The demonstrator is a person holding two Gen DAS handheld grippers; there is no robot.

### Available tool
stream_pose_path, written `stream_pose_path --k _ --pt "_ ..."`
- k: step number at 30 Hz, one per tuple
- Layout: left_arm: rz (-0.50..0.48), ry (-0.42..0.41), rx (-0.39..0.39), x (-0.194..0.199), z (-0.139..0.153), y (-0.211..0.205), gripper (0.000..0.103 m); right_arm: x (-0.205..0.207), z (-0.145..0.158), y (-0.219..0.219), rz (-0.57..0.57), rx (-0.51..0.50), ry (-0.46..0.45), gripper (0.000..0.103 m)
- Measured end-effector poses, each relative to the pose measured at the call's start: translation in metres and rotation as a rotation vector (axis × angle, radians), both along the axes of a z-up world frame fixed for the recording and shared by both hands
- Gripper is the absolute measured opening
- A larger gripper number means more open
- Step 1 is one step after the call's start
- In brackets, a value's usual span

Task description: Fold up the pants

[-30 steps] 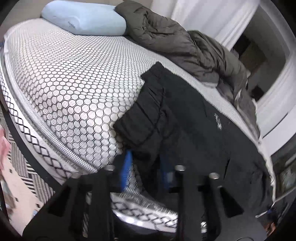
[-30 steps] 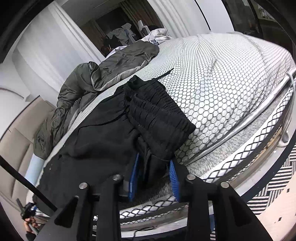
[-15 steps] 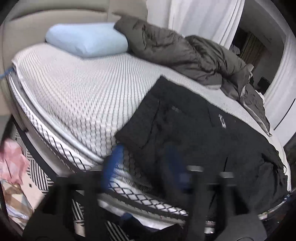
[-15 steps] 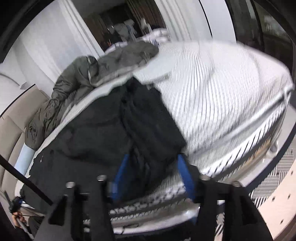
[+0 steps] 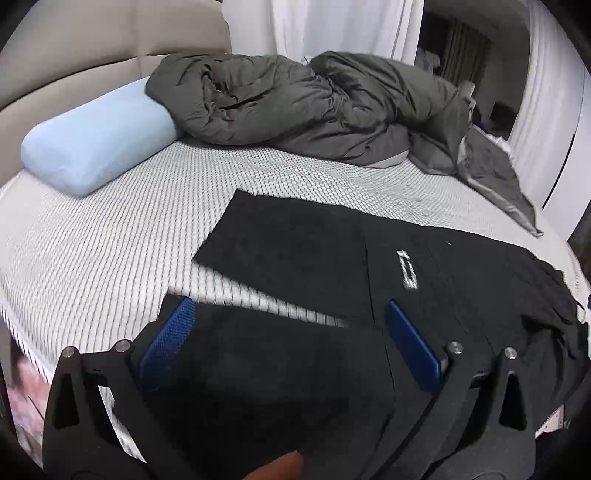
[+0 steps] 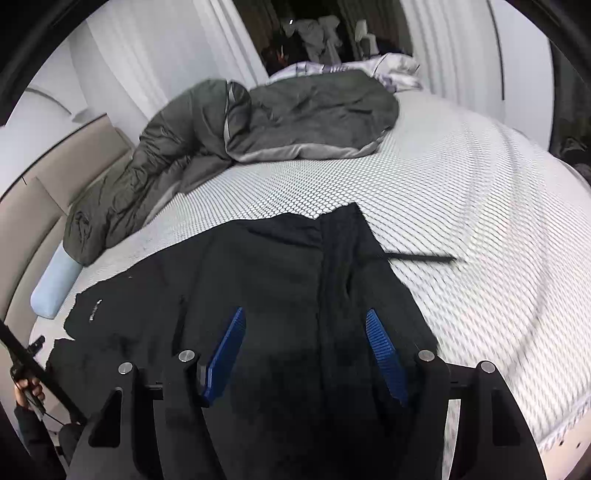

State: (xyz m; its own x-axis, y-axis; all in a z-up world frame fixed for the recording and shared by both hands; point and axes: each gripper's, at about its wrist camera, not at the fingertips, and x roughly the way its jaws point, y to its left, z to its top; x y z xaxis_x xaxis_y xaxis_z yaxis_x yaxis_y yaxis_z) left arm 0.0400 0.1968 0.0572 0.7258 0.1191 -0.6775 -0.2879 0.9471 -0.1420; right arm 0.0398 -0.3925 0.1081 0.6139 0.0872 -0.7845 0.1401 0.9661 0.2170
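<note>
The black pants lie spread flat on the honeycomb-patterned mattress, a white logo facing up. My left gripper hovers over their near edge, jaws opening wide. Black cloth lies below the blue pads, which do not press on it. In the right wrist view the pants reach the near edge of the mattress, and a thin drawstring trails to the right. My right gripper is above the cloth, jaws opening and gripping nothing.
A crumpled grey-green duvet fills the far side of the bed, beside a light blue pillow against the beige headboard. White curtains hang behind. A person's hand shows at lower left in the right wrist view.
Both grippers were shut on bunched edges of the pants. They have opened, let go and pulled back and up. The pants now lie flatter on the bed.
</note>
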Motion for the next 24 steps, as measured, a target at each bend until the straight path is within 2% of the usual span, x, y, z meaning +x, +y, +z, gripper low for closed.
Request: stream_pose_path --k 4,7,11,12,13,14,15,16,17,18,19,21,24 --pt "0.015 0.055 0.051 0.054 0.005 0.016 0.102 0.057 -0.016 -0.008 0.013 -0.011 0.060 0.069" --pt "0.008 0.108 0.058 0.096 -0.002 0.036 0.102 0.101 -0.035 -0.025 -0.027 -0.026 0.126 0.069" --pt "-0.001 0.214 0.043 0.146 -0.030 0.065 0.100 0.143 -0.057 -0.039 -0.031 -0.025 0.193 0.068" --pt "-0.006 0.258 0.042 0.157 -0.041 0.070 0.097 0.151 -0.062 -0.040 -0.028 -0.033 0.208 0.057" --pt "-0.016 0.311 0.040 0.169 -0.052 0.073 0.090 0.157 -0.067 -0.040 -0.017 -0.031 0.222 0.038" --pt "-0.026 0.352 0.042 0.176 -0.062 0.074 0.085 0.165 -0.072 -0.038 0.011 -0.022 0.241 0.036" --pt "-0.030 0.401 0.056 0.184 -0.073 0.075 0.071 0.169 -0.074 -0.034 0.034 -0.053 0.246 0.024" --pt "-0.027 0.423 0.075 0.189 -0.080 0.075 0.060 0.172 -0.073 -0.028 0.061 -0.110 0.234 0.019" --pt "-0.029 0.415 0.093 0.193 -0.082 0.074 0.051 0.174 -0.070 -0.024 0.084 -0.149 0.221 0.017" --pt "-0.035 0.396 0.117 0.196 -0.080 0.072 0.032 0.175 -0.067 -0.021 0.093 -0.166 0.209 0.008" --pt "-0.041 0.385 0.120 0.199 -0.078 0.071 0.025 0.179 -0.061 -0.021 0.096 -0.196 0.191 0.007" --pt "-0.039 0.349 0.152 0.208 -0.072 0.067 0.020 0.182 -0.056 -0.023 0.072 -0.260 0.157 0.007" --pt "-0.029 0.349 0.175 0.232 -0.071 0.064 0.019 0.199 -0.046 -0.035 0.001 -0.284 0.109 0.007"
